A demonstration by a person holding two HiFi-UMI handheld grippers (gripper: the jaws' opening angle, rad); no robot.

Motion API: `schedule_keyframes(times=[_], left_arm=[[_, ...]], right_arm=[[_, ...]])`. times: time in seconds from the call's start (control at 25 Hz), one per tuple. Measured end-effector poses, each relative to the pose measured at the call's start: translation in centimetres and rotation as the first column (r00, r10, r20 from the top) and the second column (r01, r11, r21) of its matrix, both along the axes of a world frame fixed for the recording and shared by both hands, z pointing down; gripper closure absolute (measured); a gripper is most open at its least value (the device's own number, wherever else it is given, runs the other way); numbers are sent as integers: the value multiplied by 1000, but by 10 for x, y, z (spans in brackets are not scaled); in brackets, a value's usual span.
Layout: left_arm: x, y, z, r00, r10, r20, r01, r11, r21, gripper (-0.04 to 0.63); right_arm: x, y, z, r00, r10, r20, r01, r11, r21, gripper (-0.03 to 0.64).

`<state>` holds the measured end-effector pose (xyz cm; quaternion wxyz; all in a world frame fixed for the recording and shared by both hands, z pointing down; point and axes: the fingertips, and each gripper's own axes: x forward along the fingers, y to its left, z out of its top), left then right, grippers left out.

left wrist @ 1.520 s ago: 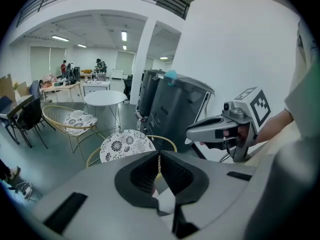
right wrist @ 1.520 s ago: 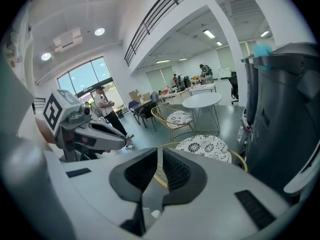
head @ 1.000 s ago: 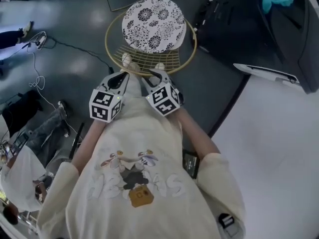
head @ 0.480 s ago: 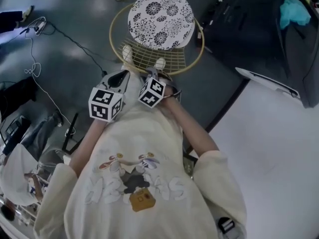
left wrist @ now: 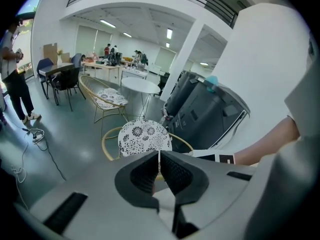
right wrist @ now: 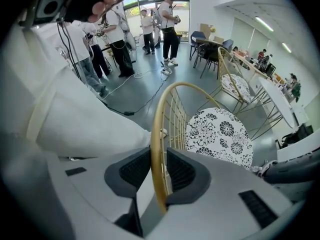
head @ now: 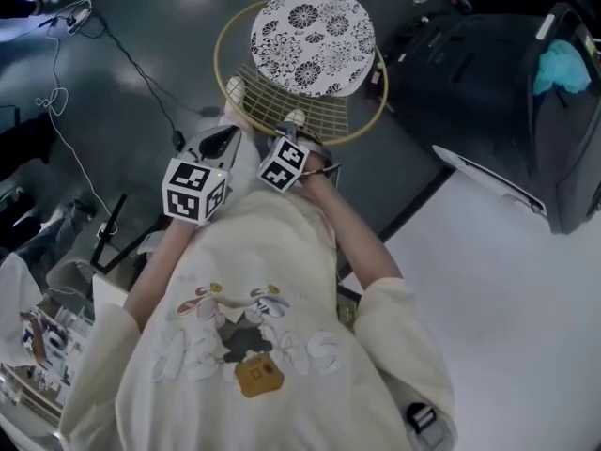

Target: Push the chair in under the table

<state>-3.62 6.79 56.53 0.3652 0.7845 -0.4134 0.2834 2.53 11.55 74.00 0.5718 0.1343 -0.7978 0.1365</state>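
- While the person looks steeply down, the chair [head: 310,45] stands on the dark floor [head: 141,54] straight ahead of them, its flower-patterned round seat facing up inside a gold wire frame
- The white table [head: 507,299] fills the lower right of the head view; the chair is out in the open beyond its corner, not beneath it
- The right gripper [head: 293,137] points down at the near side of the chair's back; in the right gripper view its jaws [right wrist: 159,169] have just been closing and now hug the gold rim [right wrist: 159,129], a pad against each side of the tube
- The left gripper [head: 231,134] is just beside the right one, near the same rim; in the left gripper view its jaws [left wrist: 159,158] are pressed together at the tips
- Two pale shoes [head: 235,90] stand against the wire back, just beyond the grippers
- A dark bulky machine [head: 488,73] stands to the right of the chair
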Motion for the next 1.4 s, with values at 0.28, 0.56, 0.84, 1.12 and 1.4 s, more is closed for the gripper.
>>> schedule_keyframes(times=[0.28, 0.56, 0.84, 1.12, 1.4], left_arm=[[-5, 4, 1, 1000, -30, 1, 30, 1000, -9, 578], [-7, -4, 0, 999, -45, 4, 45, 999, -3, 578], [-11, -10, -3, 999, -43, -2, 43, 999, 2, 578], [-14, -16, -1, 999, -42, -2, 42, 999, -3, 578], [-13, -35, -3, 999, -32, 15, 32, 999, 20, 579]], right_arm=[[-5, 8, 4, 998, -57, 20, 57, 998, 1, 560], [-5, 5, 4, 996, -85, 18, 85, 996, 29, 560], [-8, -4, 2, 998, -63, 5, 63, 997, 44, 560], [8, -34, 4, 998, -57, -24, 58, 996, 73, 560], [21, -80, 5, 999, -49, -23, 51, 994, 100, 560]])
